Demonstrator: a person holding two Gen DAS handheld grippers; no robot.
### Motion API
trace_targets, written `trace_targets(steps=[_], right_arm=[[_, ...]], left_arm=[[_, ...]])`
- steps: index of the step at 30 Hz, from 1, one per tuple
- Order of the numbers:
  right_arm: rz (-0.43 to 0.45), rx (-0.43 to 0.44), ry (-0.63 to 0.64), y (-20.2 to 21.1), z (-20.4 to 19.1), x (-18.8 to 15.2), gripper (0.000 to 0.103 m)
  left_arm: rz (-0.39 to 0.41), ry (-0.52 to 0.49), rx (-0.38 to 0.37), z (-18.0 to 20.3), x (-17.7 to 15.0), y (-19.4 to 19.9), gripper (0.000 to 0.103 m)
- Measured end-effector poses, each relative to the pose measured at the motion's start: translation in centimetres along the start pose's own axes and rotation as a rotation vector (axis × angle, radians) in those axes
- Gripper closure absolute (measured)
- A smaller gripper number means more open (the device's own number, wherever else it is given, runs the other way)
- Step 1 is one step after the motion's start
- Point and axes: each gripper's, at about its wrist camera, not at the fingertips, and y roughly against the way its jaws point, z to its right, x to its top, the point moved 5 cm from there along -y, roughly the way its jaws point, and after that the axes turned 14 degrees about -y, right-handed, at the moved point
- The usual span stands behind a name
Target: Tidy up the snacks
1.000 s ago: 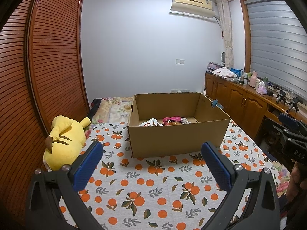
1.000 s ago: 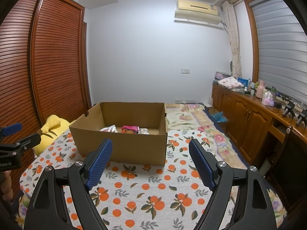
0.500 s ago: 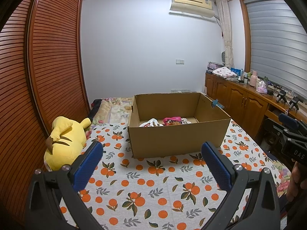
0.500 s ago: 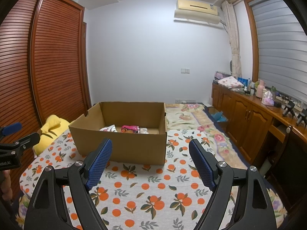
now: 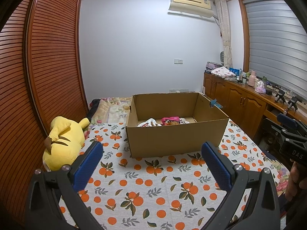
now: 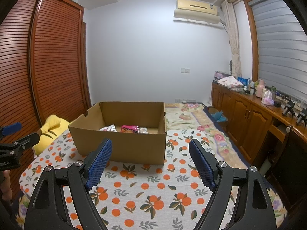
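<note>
Both my left hand-held gripper (image 5: 151, 159) and right hand-held gripper (image 6: 150, 159) hover open and empty; next I reach into the cardboard box (image 5: 176, 134) for the snack packets (image 5: 169, 120).

A plain brown cardboard box (image 5: 176, 134) sits on a white bedspread (image 5: 153, 187) printed with orange fruit and dark green leaves, a pink snack packet (image 5: 170, 119) and a white one (image 5: 148, 123) inside. At nine o'clock lies a yellow plush toy (image 5: 63, 141) with brown stripes; each black tool carries blue textured pads (image 6: 99, 163).
</note>
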Motion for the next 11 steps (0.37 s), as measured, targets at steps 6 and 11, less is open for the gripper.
trace_targets(steps=[6,11], right_arm=[[0.001,0.0,-0.002,0.03,0.0,0.06,0.019],[-0.002,0.0,-0.002,0.0,0.0,0.03,0.019]], left_arm=[[0.0,0.0,-0.001,0.0,0.03,0.03,0.0],[0.0,0.0,-0.001,0.05,0.05,0.07,0.0]])
